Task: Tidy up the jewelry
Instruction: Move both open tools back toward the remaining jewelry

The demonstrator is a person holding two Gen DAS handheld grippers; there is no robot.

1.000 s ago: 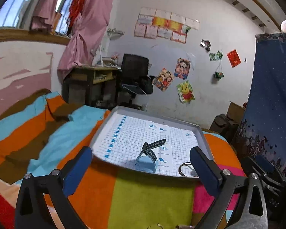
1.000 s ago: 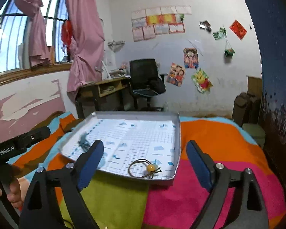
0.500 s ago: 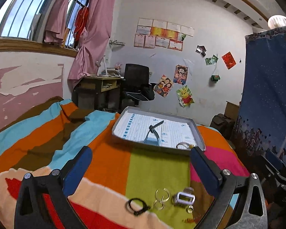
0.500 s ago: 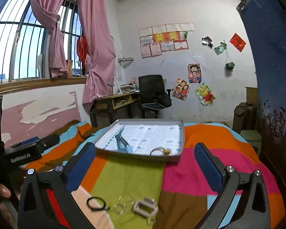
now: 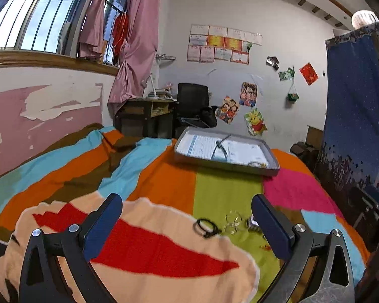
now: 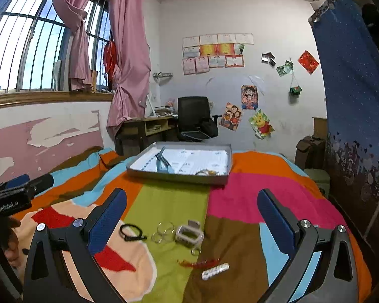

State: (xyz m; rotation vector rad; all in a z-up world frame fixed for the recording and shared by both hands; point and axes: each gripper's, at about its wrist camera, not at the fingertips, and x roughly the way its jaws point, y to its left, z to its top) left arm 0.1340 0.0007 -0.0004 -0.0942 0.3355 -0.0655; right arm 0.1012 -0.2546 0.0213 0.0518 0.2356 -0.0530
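Both grippers hang over a bed covered by a striped blanket (image 6: 240,197) in orange, green, pink, blue and brown. The right gripper (image 6: 192,217) has its jaws spread wide with nothing between the pads. The left gripper (image 5: 187,223) likewise stands wide open and empty.

The loose jewelry lies on the blanket, low in both views and nearer than the tray. In the right wrist view it sits in the gap between the right jaws, below the level of the fingertips: a black ring-shaped band (image 6: 131,232) towards the left finger, a pair of clear rings (image 6: 163,231) just beside it, then a pale square-framed piece (image 6: 189,234) near the middle. Closer to the camera lie a thin red piece (image 6: 198,262) and a small white beaded piece (image 6: 215,274), just beside each other.

In the left wrist view the same black band (image 5: 206,228) and clear rings (image 5: 232,221) lie between the left jaws, nearer the right finger, which partly hides the square-framed piece.

Well beyond, a shallow grey tray (image 6: 175,175) lined with gridded paper rests on the blanket. Inside it stand a dark comb-like clip (image 6: 161,160) at the left and a wire loop with a yellow bead (image 6: 207,173) by the near rim.
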